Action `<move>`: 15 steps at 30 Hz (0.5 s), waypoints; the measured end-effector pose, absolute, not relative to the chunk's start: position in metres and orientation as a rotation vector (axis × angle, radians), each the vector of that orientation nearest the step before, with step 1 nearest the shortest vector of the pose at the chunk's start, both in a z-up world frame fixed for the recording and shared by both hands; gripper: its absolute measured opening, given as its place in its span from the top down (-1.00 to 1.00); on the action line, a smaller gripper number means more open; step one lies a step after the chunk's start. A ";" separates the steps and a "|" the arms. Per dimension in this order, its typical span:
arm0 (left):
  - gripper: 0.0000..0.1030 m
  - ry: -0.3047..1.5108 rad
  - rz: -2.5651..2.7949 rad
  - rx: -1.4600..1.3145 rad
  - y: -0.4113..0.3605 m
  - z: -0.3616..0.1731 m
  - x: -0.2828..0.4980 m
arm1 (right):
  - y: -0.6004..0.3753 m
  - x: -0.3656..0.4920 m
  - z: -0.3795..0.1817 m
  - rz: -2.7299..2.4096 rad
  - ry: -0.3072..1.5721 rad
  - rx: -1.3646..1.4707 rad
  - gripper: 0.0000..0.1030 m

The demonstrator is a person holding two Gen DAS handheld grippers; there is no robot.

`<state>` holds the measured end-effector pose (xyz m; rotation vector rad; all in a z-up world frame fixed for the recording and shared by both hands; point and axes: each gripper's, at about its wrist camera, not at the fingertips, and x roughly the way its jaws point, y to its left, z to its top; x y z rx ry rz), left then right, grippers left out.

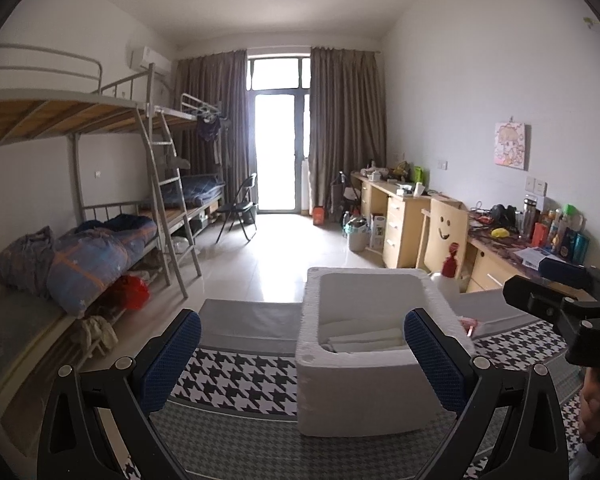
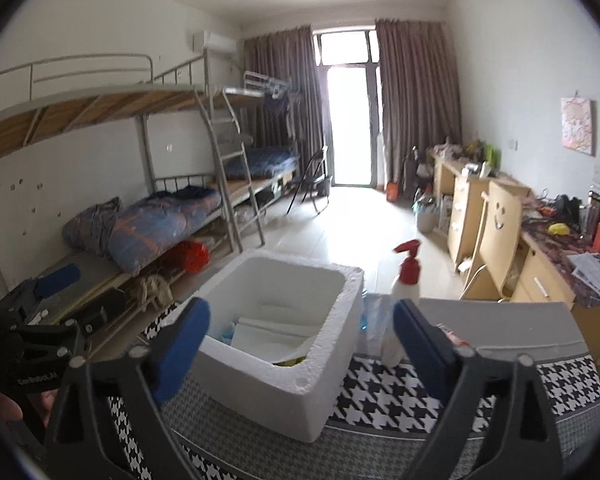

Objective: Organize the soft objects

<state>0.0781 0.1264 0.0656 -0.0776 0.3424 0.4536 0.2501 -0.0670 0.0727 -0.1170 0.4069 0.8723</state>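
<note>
Daylight from overexposed balcony door [image 1: 276, 148], dim room, fisheye-curved edges with dark vignette, slight blur

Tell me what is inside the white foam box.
The foam box holds flat white folded pieces, something light blue at one side and a bit of yellow near the front wall. Anything beneath them is covered.

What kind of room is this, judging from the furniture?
Most likely a shared dormitory room. Metal bunk beds with a ladder line one wall, and a row of wooden desks lines the other.
</note>
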 end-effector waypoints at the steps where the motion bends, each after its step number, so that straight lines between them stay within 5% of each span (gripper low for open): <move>1: -0.98 0.343 0.446 -0.072 0.124 0.066 0.076 | -0.072 0.246 0.074 0.873 0.396 -0.117 -0.89; 15: -0.98 0.299 0.418 -0.061 0.098 0.071 0.050 | -0.111 0.214 0.070 0.854 0.343 -0.117 -0.89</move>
